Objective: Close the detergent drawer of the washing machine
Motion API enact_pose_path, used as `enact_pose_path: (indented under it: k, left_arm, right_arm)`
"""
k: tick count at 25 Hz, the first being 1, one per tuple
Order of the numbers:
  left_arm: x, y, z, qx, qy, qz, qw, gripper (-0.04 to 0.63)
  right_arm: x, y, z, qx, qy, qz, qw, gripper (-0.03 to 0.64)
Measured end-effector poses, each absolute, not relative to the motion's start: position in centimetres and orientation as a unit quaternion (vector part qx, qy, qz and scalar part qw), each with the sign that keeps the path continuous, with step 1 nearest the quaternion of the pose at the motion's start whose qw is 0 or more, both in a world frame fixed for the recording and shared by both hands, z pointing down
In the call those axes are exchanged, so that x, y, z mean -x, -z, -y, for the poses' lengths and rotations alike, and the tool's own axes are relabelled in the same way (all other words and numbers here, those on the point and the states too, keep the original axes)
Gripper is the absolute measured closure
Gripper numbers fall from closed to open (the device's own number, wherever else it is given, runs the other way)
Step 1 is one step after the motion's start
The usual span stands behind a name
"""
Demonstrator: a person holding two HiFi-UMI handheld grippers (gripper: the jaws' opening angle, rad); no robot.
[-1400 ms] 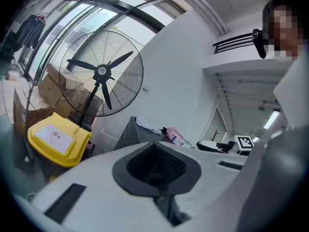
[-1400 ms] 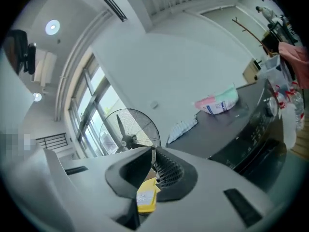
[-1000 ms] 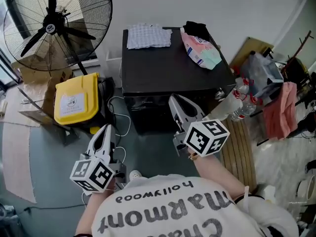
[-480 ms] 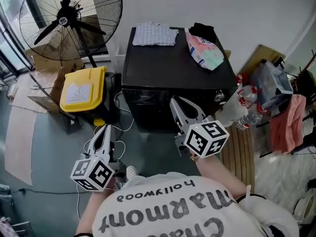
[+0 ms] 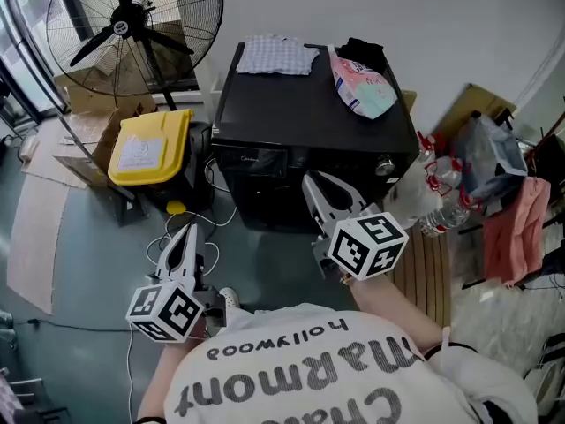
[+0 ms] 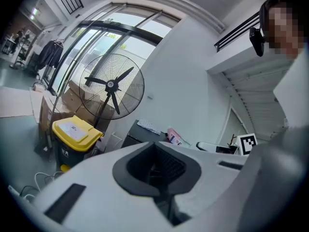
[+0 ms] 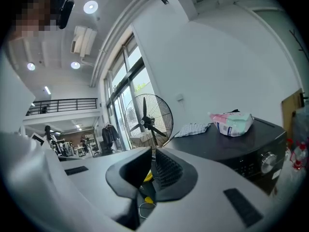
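The washing machine (image 5: 309, 113) is seen at upper centre, its detergent drawer lost on the dark front. Left claw (image 5: 188, 233) and right claw (image 5: 313, 184) are closed and empty. "Marmont" and "hollywood" are printed on the shirt (image 5: 300, 374).

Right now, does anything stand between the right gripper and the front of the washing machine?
Nothing visible does. The way from the right gripper to the front of the washing machine looks open. The yellow bin stands off to the left, the bottles to the right.
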State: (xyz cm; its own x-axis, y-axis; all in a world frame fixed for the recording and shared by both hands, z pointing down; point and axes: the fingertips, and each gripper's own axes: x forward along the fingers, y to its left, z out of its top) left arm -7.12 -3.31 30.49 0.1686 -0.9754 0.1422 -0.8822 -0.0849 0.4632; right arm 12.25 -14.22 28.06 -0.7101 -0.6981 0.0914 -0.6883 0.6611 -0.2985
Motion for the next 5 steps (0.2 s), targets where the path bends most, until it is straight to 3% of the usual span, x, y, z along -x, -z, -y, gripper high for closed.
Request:
enact_pose_path:
  k: [5]
  left_arm:
    - [6.06,-30.95,2.24,-0.725,0.104,0.641,0.23,0.588]
  right_arm:
    - [-13.07,-28.42,13.48,0.373,0.156,-0.915,0.01,0.571]
